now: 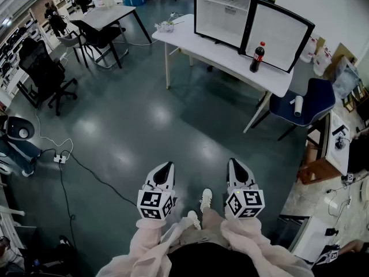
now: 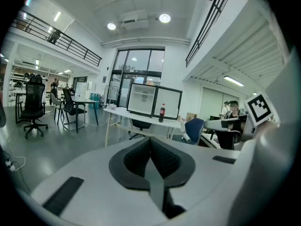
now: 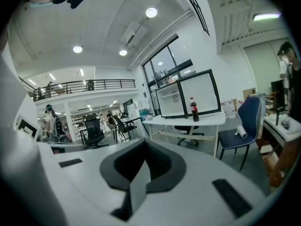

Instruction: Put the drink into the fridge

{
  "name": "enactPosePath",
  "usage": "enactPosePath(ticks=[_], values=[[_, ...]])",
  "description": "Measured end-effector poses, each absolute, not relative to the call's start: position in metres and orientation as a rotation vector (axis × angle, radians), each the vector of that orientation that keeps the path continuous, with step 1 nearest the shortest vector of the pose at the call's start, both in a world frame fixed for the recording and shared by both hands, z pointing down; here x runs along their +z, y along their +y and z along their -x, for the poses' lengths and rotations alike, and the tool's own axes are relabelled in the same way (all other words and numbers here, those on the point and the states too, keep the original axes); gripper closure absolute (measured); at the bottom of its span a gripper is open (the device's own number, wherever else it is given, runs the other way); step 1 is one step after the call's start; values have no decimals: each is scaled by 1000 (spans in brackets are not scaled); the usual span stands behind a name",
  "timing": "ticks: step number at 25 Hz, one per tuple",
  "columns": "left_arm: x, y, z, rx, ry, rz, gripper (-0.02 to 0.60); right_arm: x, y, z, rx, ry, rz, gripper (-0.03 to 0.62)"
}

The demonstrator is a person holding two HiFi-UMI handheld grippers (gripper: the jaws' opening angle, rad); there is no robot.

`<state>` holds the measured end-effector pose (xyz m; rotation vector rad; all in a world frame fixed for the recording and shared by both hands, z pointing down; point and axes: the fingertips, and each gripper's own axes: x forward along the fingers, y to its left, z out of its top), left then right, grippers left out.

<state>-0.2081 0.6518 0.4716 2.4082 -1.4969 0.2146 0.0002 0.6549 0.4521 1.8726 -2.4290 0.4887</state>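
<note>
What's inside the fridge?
Fridge stands open: one white shelf, with nothing visible on it. Bottle stands outside, on the table. The far corners are too small to tell.

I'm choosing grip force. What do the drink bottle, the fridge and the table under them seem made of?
Drink bottle: probably clear glossy plastic; dark liquid shows through, red cap. Fridge: smooth white lining, black frame, likely plastic over metal. Table: flat matte white top, perhaps laminate.

Closed and empty, left tool [image 1: 168, 166], right tool [image 1: 233, 163], side by side
</note>
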Motion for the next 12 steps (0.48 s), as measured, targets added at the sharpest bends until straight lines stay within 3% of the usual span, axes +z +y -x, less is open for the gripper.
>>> enactPosePath(ticks=[12], values=[[475, 711, 187, 182, -1452, -2420, 569, 451, 707, -10, 506, -2432, -1936, 582]])
